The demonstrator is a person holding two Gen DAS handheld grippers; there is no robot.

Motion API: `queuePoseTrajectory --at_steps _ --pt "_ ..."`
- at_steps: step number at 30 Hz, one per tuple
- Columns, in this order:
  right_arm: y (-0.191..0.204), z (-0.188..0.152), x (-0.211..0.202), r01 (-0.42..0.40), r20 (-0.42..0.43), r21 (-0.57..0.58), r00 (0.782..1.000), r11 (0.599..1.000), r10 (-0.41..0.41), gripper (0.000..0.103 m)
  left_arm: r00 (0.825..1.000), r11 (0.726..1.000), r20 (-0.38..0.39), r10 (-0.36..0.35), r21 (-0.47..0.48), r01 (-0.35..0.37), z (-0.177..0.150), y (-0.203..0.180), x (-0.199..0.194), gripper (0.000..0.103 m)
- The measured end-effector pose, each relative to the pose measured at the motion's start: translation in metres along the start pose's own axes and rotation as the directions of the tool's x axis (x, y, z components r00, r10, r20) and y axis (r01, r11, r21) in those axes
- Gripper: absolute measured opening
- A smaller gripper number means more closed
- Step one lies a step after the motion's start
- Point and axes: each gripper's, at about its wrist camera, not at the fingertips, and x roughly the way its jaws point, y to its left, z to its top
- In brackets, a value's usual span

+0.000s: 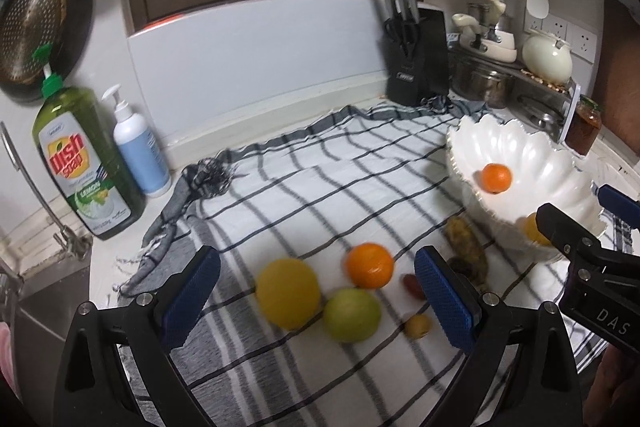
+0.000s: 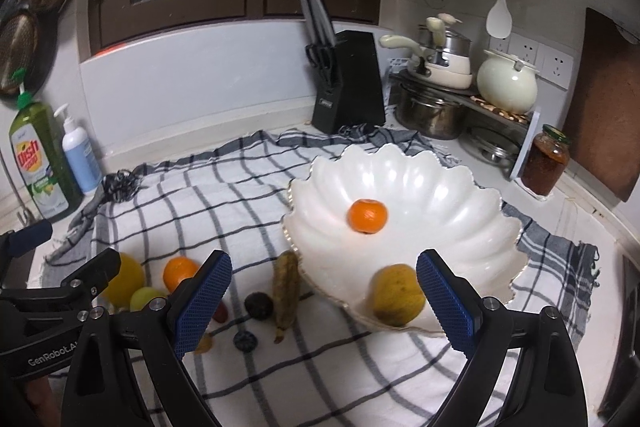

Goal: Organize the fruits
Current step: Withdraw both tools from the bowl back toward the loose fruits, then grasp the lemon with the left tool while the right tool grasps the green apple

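Both tools gape empty: left tool (image 1: 316, 301) over loose fruit, right tool (image 2: 324, 301) by bowl (image 2: 460, 187).
Next, probably: left closes round the yellow fruit (image 1: 288, 293) and carries it to the bowl.

You get dim, flat indoor light, cool cast. Soft glare on white bowl (image 2: 404, 187) inner wall. Motion blur smears yellow fruit (image 1: 288, 293) and green fruit (image 1: 352, 315) in left view. Strong fisheye bending, black vignette at corners.
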Motion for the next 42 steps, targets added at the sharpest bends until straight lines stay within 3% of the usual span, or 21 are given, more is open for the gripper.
queuePoseTrajectory --at_steps 20,27,33,38,42 --pt "0.047 -0.026 0.032 -0.002 -0.054 -0.055 0.999 0.999 -0.001 0.094 0.993 0.999 -0.115 0.016 -0.05 -0.021 -0.03 0.034 0.052 0.096" --pt "0.053 -0.024 0.043 0.006 -0.063 -0.067 0.998 0.998 -0.01 0.094 0.987 0.999 -0.158 -0.003 -0.044 -0.004 -0.033 0.035 0.072 0.079" --pt "0.056 -0.025 0.049 0.003 -0.078 -0.071 0.997 0.997 -0.009 0.094 0.986 0.999 -0.166 -0.024 -0.044 0.017 -0.033 0.035 0.081 0.073" --pt "0.056 -0.024 0.05 0.004 -0.079 -0.07 0.997 0.998 -0.01 0.095 0.982 0.996 -0.17 -0.076 -0.048 0.069 -0.032 0.034 0.082 0.054" --pt "0.055 -0.024 0.049 0.014 -0.078 -0.07 0.997 0.997 -0.019 0.094 0.982 0.997 -0.174 -0.074 -0.046 0.067 -0.032 0.033 0.08 0.053"
